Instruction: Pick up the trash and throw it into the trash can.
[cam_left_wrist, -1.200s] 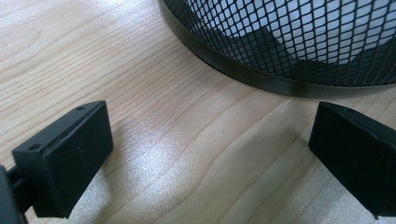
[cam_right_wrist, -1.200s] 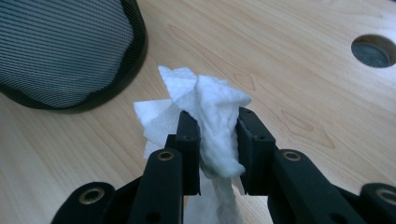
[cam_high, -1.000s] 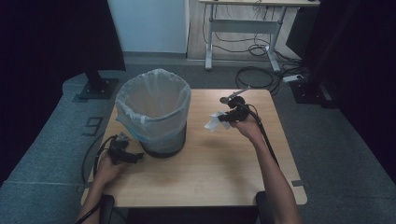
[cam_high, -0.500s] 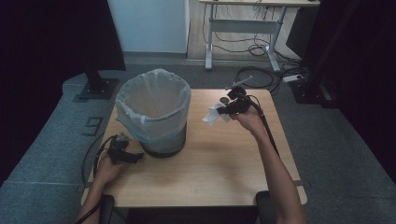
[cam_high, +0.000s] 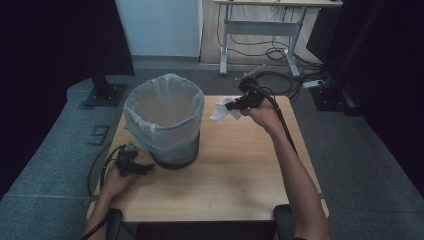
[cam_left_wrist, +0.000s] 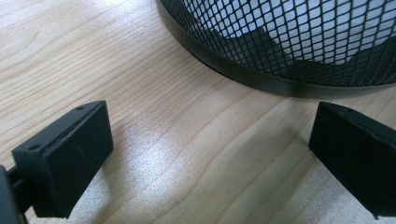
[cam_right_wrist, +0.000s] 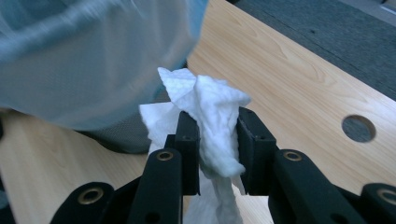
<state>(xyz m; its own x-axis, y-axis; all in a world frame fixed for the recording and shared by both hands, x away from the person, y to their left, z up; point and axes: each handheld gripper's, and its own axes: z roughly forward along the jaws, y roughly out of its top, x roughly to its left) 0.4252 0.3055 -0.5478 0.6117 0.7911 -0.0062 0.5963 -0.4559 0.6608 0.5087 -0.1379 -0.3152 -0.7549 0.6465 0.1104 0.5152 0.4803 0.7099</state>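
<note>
White crumpled paper towel (cam_right_wrist: 212, 121) sits pinched between the jaws of my right hand-held gripper (cam_high: 239, 103), lifted off the bench (cam_high: 240, 170) just beside the bin's rim — held high, I judge, so it can clear the liner (cam_high: 165, 107) and drop into the mesh waste bin (cam_left_wrist: 299, 42). Left hand-held gripper (cam_high: 131, 165) rests on the bench at the bin's base, jaws wide apart and holding nothing — probably placed to steady the bin.

Left gripper (cam_high: 134, 166): rested low, jaws wide apart.
Right gripper (cam_high: 235, 105): was held up high, jaws squeezed together.
</note>
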